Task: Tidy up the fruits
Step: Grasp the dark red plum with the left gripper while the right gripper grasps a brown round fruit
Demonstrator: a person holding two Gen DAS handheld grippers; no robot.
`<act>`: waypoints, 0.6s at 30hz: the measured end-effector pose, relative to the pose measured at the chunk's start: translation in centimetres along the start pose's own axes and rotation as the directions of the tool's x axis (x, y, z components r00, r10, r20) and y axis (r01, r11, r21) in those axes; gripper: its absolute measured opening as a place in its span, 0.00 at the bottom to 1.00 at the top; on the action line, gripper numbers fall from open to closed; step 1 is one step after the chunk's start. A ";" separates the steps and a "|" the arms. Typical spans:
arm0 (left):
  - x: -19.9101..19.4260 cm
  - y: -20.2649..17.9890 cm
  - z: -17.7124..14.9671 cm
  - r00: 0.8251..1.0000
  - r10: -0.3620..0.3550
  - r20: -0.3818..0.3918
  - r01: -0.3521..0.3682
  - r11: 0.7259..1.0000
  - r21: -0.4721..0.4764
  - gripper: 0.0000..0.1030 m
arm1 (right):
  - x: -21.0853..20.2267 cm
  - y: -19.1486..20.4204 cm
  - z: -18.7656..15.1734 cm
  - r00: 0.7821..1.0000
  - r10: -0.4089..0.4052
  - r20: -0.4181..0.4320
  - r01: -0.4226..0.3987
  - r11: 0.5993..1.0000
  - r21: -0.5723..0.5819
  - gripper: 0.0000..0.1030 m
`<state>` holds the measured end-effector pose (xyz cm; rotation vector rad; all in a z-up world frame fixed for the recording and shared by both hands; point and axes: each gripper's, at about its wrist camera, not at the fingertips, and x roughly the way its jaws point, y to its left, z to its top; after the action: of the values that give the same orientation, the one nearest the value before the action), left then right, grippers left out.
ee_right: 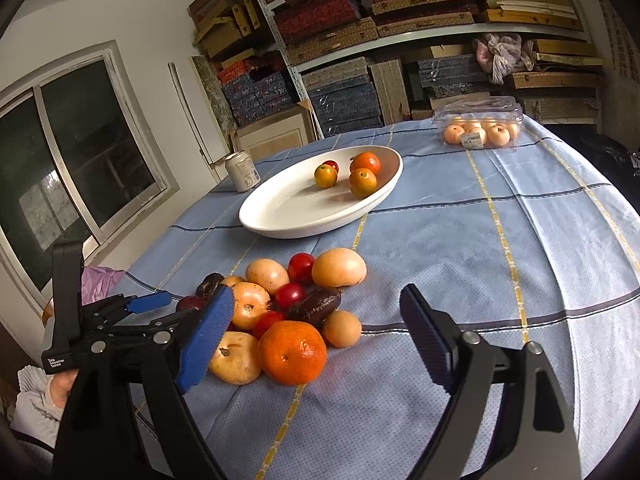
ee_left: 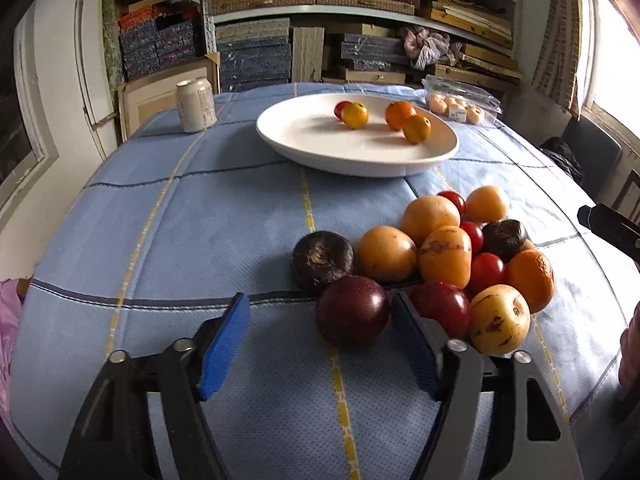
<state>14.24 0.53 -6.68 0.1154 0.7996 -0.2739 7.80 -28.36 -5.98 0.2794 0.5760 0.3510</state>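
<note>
Here the left gripper [ee_left: 320, 344] has its blue pads [ee_left: 224, 348] spread apart around a dark red plum [ee_left: 353, 311]: the right-hand pad lies just beside the fruit's flank, the left-hand one stands well clear, so nothing is gripped yet. The right gripper [ee_right: 316, 340] is open wider and holds nothing; a mandarin [ee_right: 292, 352] sits between its pads, nearer the left one, apart from both.

To do the pickup well, I would centre the left jaws on the plum first, so both pads meet it at its widest part, then close gently; ripe skin bruises and a round fruit can squirt out of an off-centre squeeze. The second red plum [ee_left: 440, 308] lies right behind the right-hand pad, so a sideways nudge could set the heap rolling. The right gripper needs the same centring over the mandarin, and should keep clear of the yellow fruit [ee_right: 235, 358] touching it.

The fruits are a tight heap [ee_left: 436, 248] on the blue checked tablecloth [ee_left: 180, 240]: yellow-orange fruits with brown scuffs, small red tomatoes, dark wrinkled ones and plums, mostly touching. Beyond stands the white oval dish [ee_left: 320, 148], holding four small fruits already and with much room left, so most sorting seems still ahead.
</note>
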 end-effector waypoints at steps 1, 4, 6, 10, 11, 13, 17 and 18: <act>0.0 0.0 -0.1 1.000 -0.012 -0.004 0.012 1.000 -0.003 0.62 | 0.0 0.0 0.0 1.000 -0.002 0.000 0.002 1.000 -0.001 0.80; 0.3 0.0 -0.1 0.999 -0.036 -0.016 0.036 0.999 -0.010 0.56 | 0.1 0.0 -0.1 1.000 -0.002 -0.003 0.002 1.000 0.004 0.80; 0.7 0.0 0.0 0.999 -0.046 -0.026 0.046 0.999 -0.009 0.50 | 0.3 -0.1 -0.2 1.000 -0.009 -0.011 0.009 1.000 0.002 0.80; 1.0 -0.2 0.0 0.997 -0.064 -0.035 0.064 0.998 -0.008 0.42 | 0.8 0.0 -0.5 0.999 -0.028 -0.037 0.028 1.000 -0.013 0.80; 1.1 -0.2 0.0 0.997 -0.072 -0.036 0.072 0.997 -0.011 0.40 | 1.0 0.1 -0.5 0.998 -0.033 -0.045 0.033 0.999 -0.019 0.80; 1.2 0.0 0.1 0.996 -0.083 -0.036 0.082 0.996 -0.019 0.38 | 1.2 0.1 -0.6 0.998 -0.035 -0.058 0.033 0.999 -0.026 0.80; 1.0 0.3 0.0 0.996 -0.078 -0.032 0.077 0.997 -0.026 0.37 | 1.7 0.3 -0.8 0.996 -0.028 -0.085 0.025 0.999 -0.044 0.80; 0.9 0.5 -0.1 0.997 -0.072 -0.029 0.071 0.997 -0.028 0.37 | 1.9 0.4 -0.9 0.995 -0.031 -0.095 0.026 0.998 -0.052 0.79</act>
<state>14.93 0.80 -7.41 0.0652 0.8380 -0.3297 8.64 -27.09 -7.42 0.2058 0.6639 0.3521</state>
